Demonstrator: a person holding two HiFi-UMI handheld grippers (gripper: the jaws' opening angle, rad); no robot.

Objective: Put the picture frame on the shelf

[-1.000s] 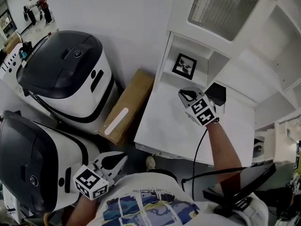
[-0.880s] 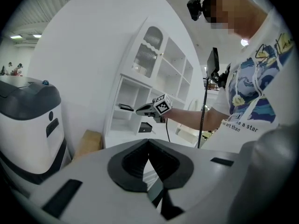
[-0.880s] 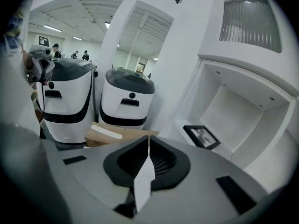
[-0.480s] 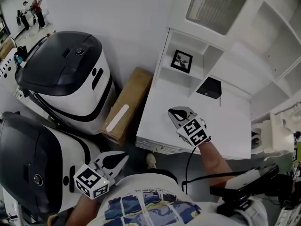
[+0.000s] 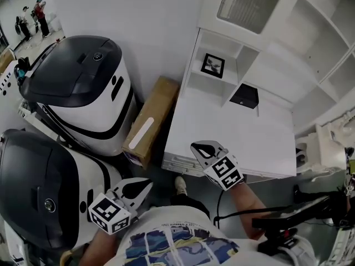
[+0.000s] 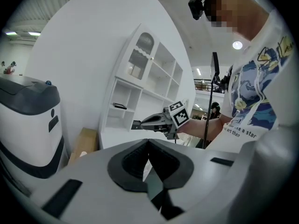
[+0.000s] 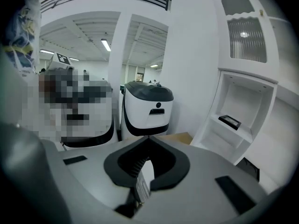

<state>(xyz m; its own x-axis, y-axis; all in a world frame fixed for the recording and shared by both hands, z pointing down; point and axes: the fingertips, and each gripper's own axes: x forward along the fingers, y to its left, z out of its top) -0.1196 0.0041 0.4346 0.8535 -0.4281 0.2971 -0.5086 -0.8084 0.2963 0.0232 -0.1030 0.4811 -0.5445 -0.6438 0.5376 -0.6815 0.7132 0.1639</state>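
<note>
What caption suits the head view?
Black square picture frame lies in a white shelf unit cubby; the shut, empty right gripper hovers over the front of the white desk.

A flat cardboard box lay on the floor just beside a white machine with a black lid. A second such machine stood nearer. Two people stood far off.

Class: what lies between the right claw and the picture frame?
Only bare white desktop separates the right claw from the picture frame, per the head view.
</note>
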